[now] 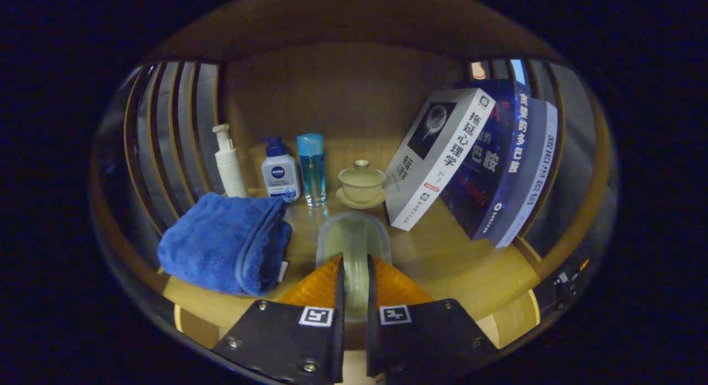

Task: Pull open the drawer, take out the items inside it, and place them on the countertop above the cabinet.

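**Held item over countertop — hazards on set-down**

- Gripper (354,274), lower centre of frame: I read its fingers as clamped on a pale, translucent dish (353,235), gripped by its rim. The dish stands on edge, and its body rises just ahead of the fingertips.
- Countertop (442,263), centre to lower right: bare wood beside and beyond the dish.
- Blue towel (227,244), lower left: rolled, near the dish. Risk: I could snag it if I drift that way.
- Lidded cup on saucer (362,185), centre: directly beyond the dish. Risk: pushing forward could knock it.
- Glass bottle (312,169), cleanser bottle (280,172) and pump bottle (229,161), centre left: upright and tippable.
- Books (470,164), upper right: leaning and could slide if nudged.
- My judgement: releasing the dish while it is on edge may let it topple or roll.
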{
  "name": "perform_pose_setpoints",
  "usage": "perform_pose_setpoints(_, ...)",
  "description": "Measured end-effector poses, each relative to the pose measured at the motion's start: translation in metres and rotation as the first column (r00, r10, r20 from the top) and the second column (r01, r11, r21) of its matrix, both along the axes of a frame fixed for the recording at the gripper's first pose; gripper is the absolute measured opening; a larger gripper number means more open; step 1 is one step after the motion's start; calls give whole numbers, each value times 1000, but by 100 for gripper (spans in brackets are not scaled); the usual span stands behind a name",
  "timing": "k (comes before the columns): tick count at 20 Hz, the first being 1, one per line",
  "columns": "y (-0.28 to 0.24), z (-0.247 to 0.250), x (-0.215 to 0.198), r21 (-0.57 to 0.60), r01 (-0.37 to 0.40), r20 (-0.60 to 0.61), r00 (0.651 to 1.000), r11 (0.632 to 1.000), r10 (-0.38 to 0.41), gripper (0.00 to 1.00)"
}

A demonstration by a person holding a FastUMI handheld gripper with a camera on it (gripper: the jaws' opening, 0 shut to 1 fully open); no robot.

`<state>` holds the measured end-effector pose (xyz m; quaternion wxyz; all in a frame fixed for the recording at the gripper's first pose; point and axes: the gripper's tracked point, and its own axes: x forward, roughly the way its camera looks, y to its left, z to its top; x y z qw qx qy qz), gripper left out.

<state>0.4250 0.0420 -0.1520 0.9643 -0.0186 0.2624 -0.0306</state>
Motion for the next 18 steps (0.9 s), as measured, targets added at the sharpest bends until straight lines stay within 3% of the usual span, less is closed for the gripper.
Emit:
perform_pose_setpoints(10, -1, -2, 25, 35, 5, 49, 999, 999, -7, 17)
perform_pose_setpoints(11, 1, -5, 22, 41, 1, 38, 999, 999, -3, 26)
perform_pose_setpoints(16, 7, 18, -16, 30, 7, 96, 995, 1000, -10, 99)
perform_pose_setpoints(18, 8, 36, -39, 16, 0, 131, 991, 1000, -2, 99)
